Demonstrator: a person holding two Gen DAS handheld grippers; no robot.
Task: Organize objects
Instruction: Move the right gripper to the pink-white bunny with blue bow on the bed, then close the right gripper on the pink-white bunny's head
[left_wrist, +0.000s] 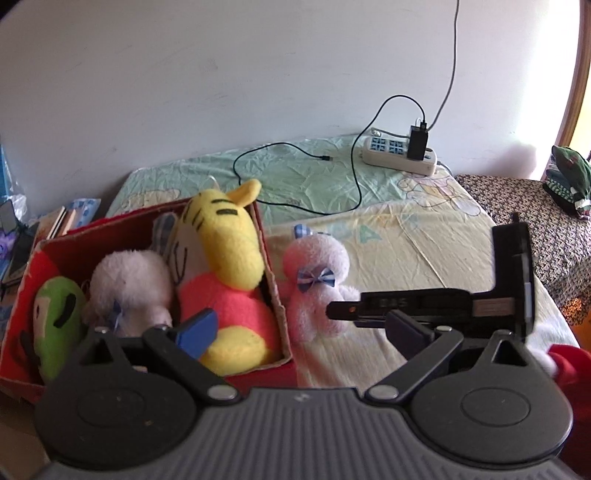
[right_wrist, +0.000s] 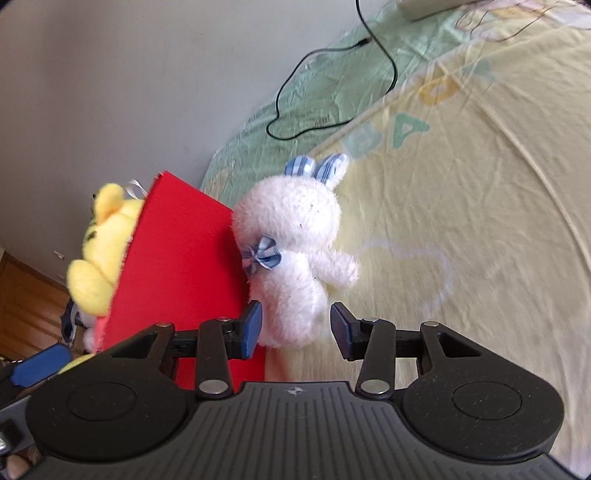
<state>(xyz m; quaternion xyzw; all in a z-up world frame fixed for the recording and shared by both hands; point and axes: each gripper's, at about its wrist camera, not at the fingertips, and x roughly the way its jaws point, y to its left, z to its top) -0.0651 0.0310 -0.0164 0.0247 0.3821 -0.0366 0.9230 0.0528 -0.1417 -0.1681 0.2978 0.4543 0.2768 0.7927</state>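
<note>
Clearly released, with fingers spread wide and nothing between them: left gripper, filling the lower part of the left view, its blue left pad in front of the belly of the tiger. Also released: right gripper, low in the centre of the right view, jaws standing on either side of the lower body of the bunny without squeezing it. Cannot tell whether the left pad touches the fur; right pad plainly apart from it. Seen in the middle of both views, the bunny upright on the sheet, outside the box and pressed against its red outer wall, with checked blue ears on top and a blue bow at the neck. Packed inside the box, at left of the left view: the tiger in yellow with a pink middle, leaning along the right wall and reaching above the rim; a white plush just beside it; a green plush at the far left end. Visible in the right view at left, only the yellow head and paw of the tiger behind the red wall. Lying on the sheet in the upper right of the left view, well apart from the toys, a power strip with a black cable curling from it toward the centre. Entering from the right edge of the left view, the black body of the right gripper, its tip close to the bunny's side.
</note>
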